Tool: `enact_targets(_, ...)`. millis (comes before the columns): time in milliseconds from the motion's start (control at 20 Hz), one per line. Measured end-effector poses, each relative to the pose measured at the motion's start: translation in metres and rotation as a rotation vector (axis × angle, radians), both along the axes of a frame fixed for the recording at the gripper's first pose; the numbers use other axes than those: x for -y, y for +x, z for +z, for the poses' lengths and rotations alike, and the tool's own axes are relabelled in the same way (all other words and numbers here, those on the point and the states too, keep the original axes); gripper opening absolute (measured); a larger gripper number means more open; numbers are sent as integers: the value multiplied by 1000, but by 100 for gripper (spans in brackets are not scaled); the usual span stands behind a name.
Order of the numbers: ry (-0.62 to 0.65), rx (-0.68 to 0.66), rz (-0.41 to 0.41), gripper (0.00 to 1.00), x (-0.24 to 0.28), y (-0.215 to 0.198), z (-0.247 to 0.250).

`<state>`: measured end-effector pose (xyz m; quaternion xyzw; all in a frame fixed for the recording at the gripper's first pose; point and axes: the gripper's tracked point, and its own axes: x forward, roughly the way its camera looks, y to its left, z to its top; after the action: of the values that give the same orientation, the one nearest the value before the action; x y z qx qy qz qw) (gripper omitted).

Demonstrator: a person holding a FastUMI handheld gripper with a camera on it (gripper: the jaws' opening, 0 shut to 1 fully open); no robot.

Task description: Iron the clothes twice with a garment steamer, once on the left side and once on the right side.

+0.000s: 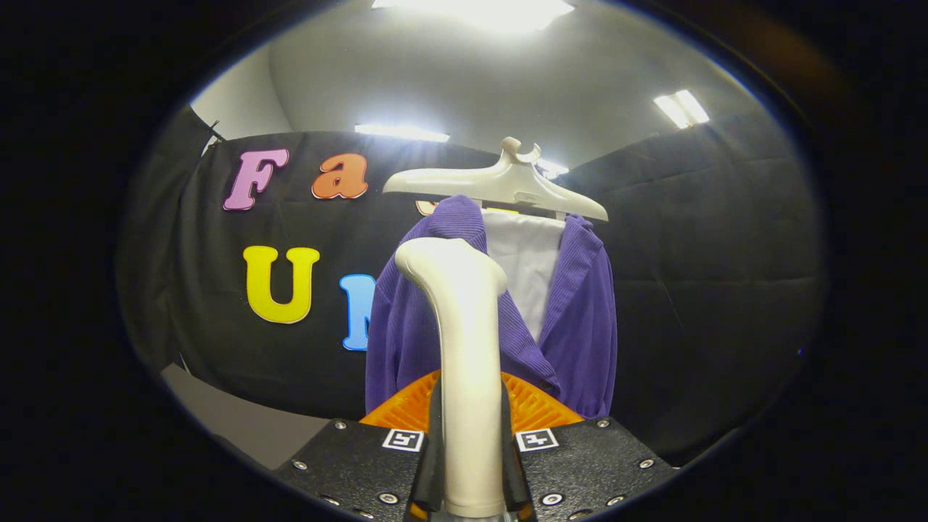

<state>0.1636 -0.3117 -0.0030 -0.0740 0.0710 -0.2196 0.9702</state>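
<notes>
The gripper (pixel 473 464) had its jaws closed narrow on the handle of the garment steamer (pixel 467 362), with one finger pressing on each side of it. The handle was cream-white and stood upright between the jaws, rising from them and bending a little at the top into a rounded head that pointed toward the clothes. Behind the handle, just ahead of the jaws, a ribbed orange part (pixel 533 409) was visible on both sides of the handle; I could not tell whether it belonged to the steamer or to the gripper.

Beyond the jaws hung a purple jacket (pixel 580 319) with fine ribs in the fabric, and under it a white shirt (pixel 528 261) showed in the open front. Both were on a cream-white hanger (pixel 500 185), which was a little tilted, its end on the far right lower than the other one. The steamer head stood in front of the jacket's side that lay left of the jaws, near the collar. Whether the head touched the fabric or was only close to it, I could not tell from this view.

Behind the clothes was the black cloth wall (pixel 710 239) of the booth. Low to the left of the jaws, a pale surface (pixel 239 424) was seen.
</notes>
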Motion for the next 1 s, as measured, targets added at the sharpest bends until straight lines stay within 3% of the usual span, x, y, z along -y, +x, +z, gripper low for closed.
enact_targets(1000, -31, -281, -18, 32, 12, -44, -179)
